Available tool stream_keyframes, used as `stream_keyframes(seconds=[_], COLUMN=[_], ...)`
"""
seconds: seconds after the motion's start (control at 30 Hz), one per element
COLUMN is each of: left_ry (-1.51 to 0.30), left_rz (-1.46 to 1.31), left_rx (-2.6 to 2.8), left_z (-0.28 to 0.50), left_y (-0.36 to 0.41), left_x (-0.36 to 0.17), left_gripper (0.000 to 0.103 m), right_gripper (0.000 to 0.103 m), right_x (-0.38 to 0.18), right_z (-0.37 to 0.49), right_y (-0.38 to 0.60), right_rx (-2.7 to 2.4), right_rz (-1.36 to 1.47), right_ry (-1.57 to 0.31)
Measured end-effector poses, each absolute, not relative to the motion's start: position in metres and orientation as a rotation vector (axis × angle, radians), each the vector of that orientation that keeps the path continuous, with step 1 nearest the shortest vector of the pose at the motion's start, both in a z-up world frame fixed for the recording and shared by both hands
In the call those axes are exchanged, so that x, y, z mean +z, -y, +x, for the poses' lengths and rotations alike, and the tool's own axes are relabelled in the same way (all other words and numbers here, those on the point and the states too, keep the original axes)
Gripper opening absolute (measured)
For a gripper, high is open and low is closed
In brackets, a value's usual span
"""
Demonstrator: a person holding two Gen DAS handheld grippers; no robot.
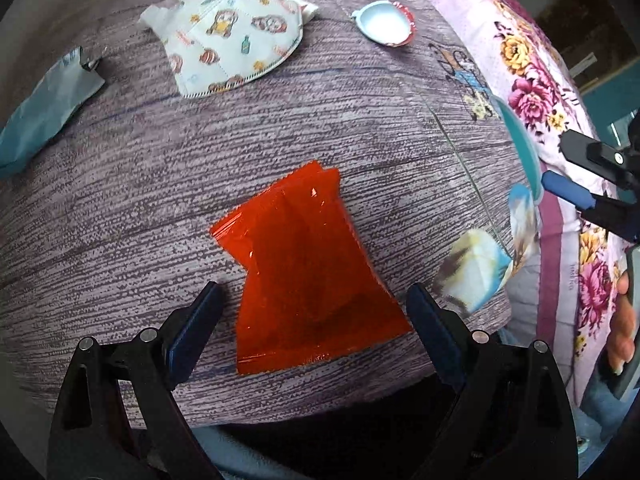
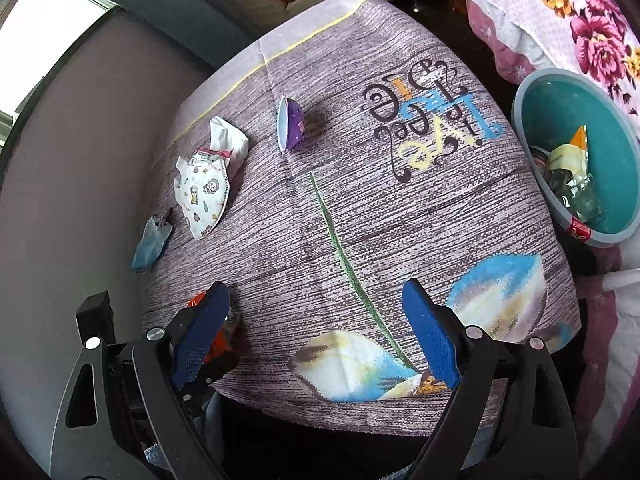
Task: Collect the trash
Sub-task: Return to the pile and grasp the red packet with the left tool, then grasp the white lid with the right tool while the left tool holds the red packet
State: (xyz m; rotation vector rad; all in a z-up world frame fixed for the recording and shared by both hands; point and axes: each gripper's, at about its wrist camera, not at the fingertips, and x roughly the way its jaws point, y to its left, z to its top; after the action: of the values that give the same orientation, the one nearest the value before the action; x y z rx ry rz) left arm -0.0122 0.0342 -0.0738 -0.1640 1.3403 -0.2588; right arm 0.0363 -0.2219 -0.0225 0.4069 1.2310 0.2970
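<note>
A flat red wrapper [image 1: 306,268] lies on the purple tablecloth [image 1: 160,200]. My left gripper [image 1: 314,304] is open, its fingers on either side of the wrapper's near end, just above the cloth. Farther off lie a printed face mask [image 1: 230,36], a blue crumpled wrapper [image 1: 44,108] and a small lid-like cup [image 1: 384,22]. My right gripper [image 2: 316,312] is open and empty above the table's near edge; it also shows at the right of the left wrist view [image 1: 580,176]. A teal bin [image 2: 580,156] holding trash stands to the right.
A floral bedcover [image 1: 532,92] lies right of the table. In the right wrist view the mask [image 2: 204,196], the blue wrapper [image 2: 152,240] and the purple cup [image 2: 290,122] sit at the table's far left. A grey wall [image 2: 80,160] is to the left.
</note>
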Motion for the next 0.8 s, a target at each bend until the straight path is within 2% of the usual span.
stream_keyframes(seconds=[0.07, 0.17, 0.27, 0.37, 0.8], left_ry=[-1.324, -1.294, -1.262, -1.228, -1.102], left_rz=[-0.166, -0.140, -0.138, -0.160, -0.272], left_rx=[-0.273, -0.265, -0.249, -0.228, -0.214], left_z=[-0.014, -0.015, -0.015, -0.011, 0.045], left_y=[-0.034, -0.033, -0.035, -0.041, -0.071], left_x=[-0.072, -0.070, -0.067, -0.060, -0.027], left_gripper=[0.092, 0.074, 0.069, 0.059, 0.057], right_gripper=[0.084, 0.084, 0.084, 0.084, 0.084], right_x=[-0.024, -0.027, -0.030, -0.032, -0.036], right_z=[0.038, 0.039, 0.041, 0.044, 0.095], right_y=[0.224, 0.223, 0.224, 0.221, 0.211], right_rx=[0.297, 0.297, 0.297, 0.296, 0.304], right_rz=[0.409, 0.408, 0.406, 0.397, 0.354], right_ry=[-1.236, -1.243, -1.249, -1.253, -1.206])
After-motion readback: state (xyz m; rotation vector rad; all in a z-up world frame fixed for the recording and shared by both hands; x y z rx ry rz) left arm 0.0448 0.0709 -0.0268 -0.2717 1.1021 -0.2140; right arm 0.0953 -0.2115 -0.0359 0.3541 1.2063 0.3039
